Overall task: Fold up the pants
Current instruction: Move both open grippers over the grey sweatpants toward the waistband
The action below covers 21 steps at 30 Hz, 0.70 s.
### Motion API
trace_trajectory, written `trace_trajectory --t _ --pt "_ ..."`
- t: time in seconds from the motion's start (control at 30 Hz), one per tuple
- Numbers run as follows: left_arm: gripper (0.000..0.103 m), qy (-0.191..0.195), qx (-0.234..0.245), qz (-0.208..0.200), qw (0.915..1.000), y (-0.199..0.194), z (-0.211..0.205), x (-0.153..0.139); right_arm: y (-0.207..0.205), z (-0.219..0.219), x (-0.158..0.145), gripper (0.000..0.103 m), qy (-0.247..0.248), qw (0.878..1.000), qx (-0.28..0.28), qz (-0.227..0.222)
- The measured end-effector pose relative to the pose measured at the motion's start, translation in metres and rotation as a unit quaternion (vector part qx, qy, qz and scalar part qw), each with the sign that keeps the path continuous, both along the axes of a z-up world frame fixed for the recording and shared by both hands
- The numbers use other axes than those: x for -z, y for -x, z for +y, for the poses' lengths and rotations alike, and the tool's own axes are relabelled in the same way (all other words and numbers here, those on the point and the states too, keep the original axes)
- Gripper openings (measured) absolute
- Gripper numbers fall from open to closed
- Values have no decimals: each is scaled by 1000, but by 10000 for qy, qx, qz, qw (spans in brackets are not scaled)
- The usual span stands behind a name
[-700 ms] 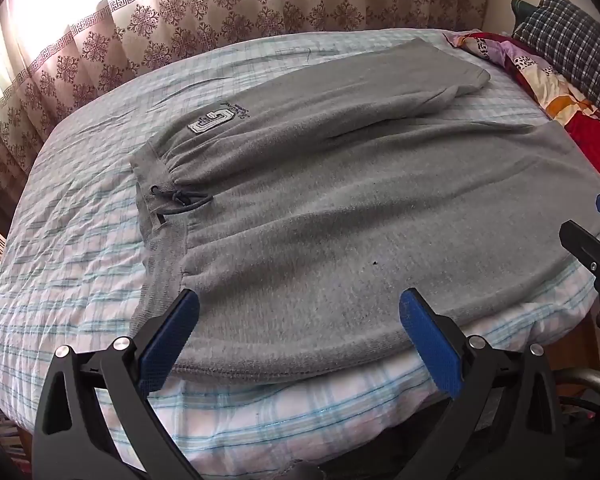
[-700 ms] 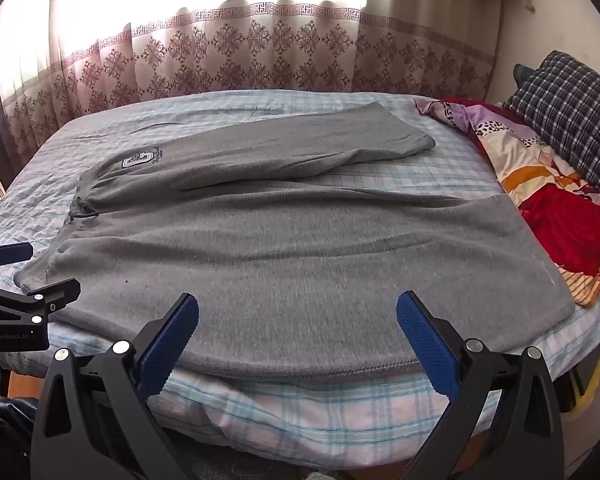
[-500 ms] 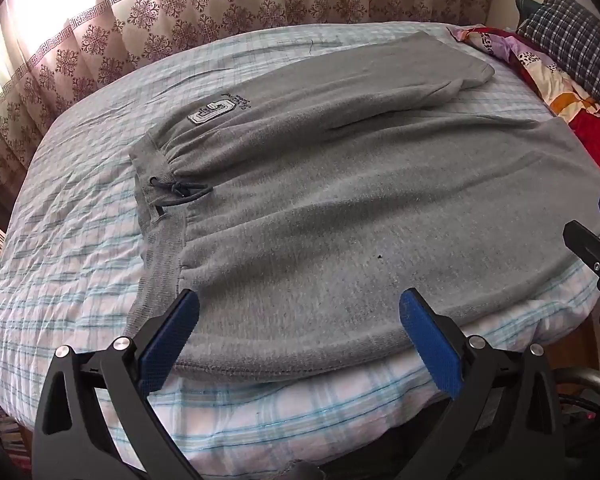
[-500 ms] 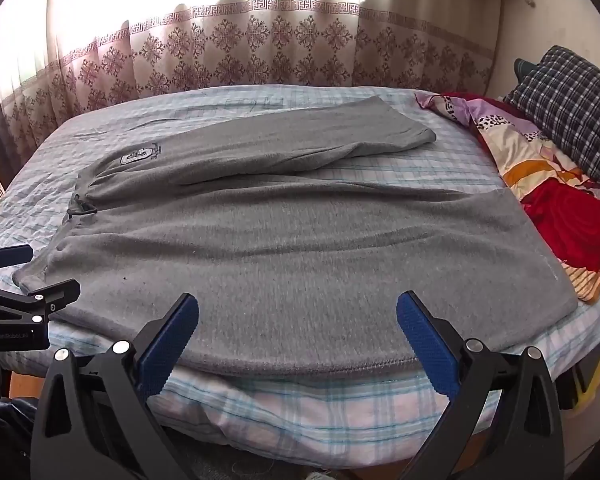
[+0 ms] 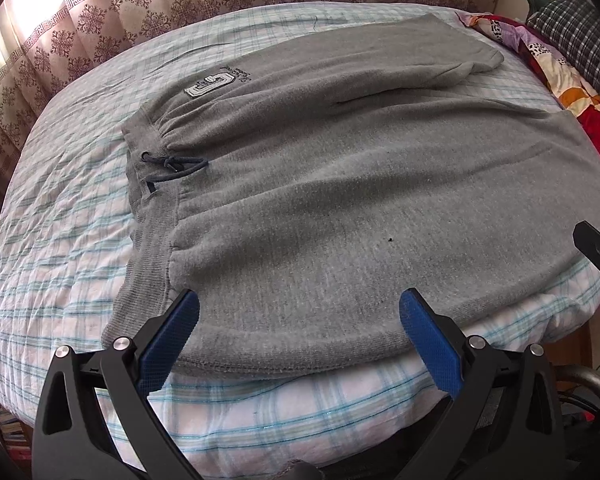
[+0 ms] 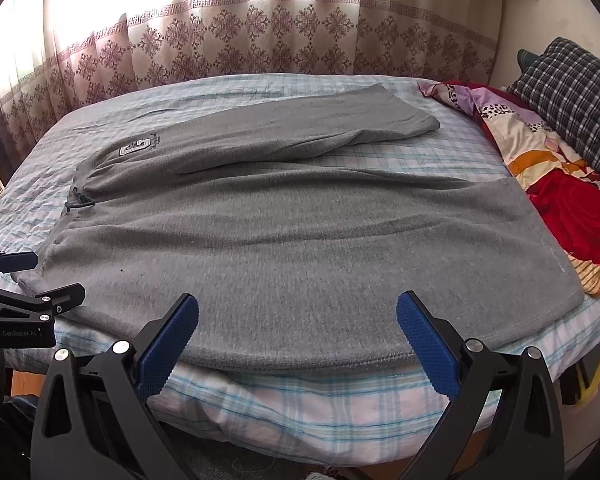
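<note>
Grey sweatpants [image 5: 340,200] lie spread flat on the bed, waistband with a dark drawstring [image 5: 172,166] at the left, legs running right; they also show in the right wrist view [image 6: 300,232]. A letter patch [image 5: 208,85] sits on the far leg. My left gripper [image 5: 299,316] is open and empty, just above the near edge of the pants by the waistband corner. My right gripper [image 6: 297,320] is open and empty over the near leg's edge. Each gripper shows at the other view's side edge.
The bed has a blue-and-white plaid sheet [image 5: 60,240]. A colourful red and yellow blanket [image 6: 560,200] and a dark checked pillow [image 6: 568,96] lie at the right. Patterned curtains [image 6: 240,40] hang behind the bed. The mattress's near edge drops off below the grippers.
Both grippers have moved slightly forward and up over the bed's near edge; the pants sit a little lower in view. Both stay open and the pants have not moved.
</note>
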State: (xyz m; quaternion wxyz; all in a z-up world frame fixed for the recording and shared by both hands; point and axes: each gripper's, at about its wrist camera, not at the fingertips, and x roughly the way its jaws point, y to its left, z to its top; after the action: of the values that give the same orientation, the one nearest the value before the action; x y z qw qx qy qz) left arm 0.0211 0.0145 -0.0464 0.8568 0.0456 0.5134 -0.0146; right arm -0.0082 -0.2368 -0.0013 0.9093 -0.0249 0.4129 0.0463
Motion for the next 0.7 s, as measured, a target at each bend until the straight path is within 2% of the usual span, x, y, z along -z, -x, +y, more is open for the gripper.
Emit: trace_trajectory --t 0.33,0.4,0.57,0.7 --pt "101 22 -14 8 10000 -2 1 0 0 2 2 98 -4 10000 -12 46" --pt "101 -37 -4 -35 10000 -6 0 -2 -4 4 3 98 -43 9998 -105 170" --pt "101 -64 -11 -191 9998 -23 1 -7 -20 21 1 98 -7 9992 -380 121" --pt "101 -36 29 3 10000 -33 0 6 -39 35 17 98 -73 9970 -573 515"
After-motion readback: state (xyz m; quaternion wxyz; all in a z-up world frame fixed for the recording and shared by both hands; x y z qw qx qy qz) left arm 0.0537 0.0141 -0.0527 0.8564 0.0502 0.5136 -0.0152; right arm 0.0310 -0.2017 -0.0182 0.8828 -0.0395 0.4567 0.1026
